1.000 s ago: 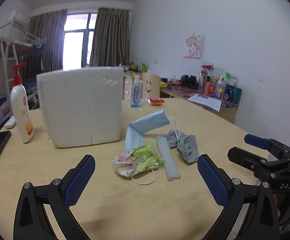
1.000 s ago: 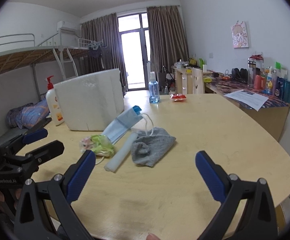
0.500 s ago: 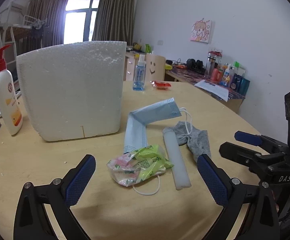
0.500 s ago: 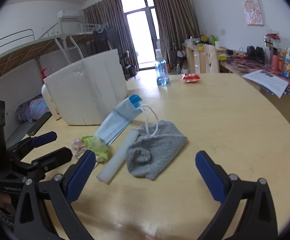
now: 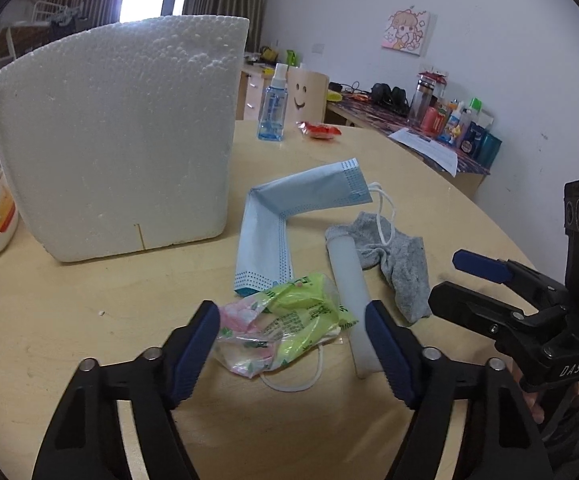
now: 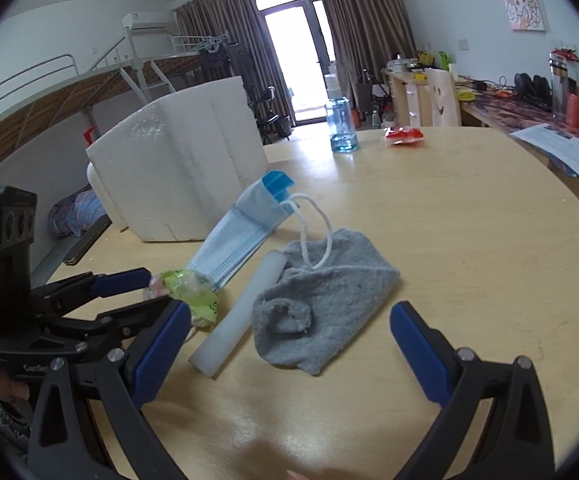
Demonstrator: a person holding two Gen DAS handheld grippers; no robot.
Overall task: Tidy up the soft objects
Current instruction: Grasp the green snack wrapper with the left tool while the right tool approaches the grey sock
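Wrapper point(image 5: 285, 332) lies between the closing left hand-held gripper point(image 5: 291, 338) jaws, untouched; right hand-held gripper point(image 6: 289, 336) gapes wide near the sock point(image 6: 325, 304).

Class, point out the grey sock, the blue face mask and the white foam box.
grey sock point(image 6: 329, 300): right wrist view, middle of fabric.
blue face mask point(image 5: 265, 240): left wrist view, pleated panel.
white foam box point(image 5: 121, 132): left wrist view, front wall.

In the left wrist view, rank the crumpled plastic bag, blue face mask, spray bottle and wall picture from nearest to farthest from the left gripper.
1. Crumpled plastic bag, between the closing jaws of the left gripper.
2. Blue face mask, mid-table.
3. Spray bottle, far table edge.
4. Wall picture, back wall.
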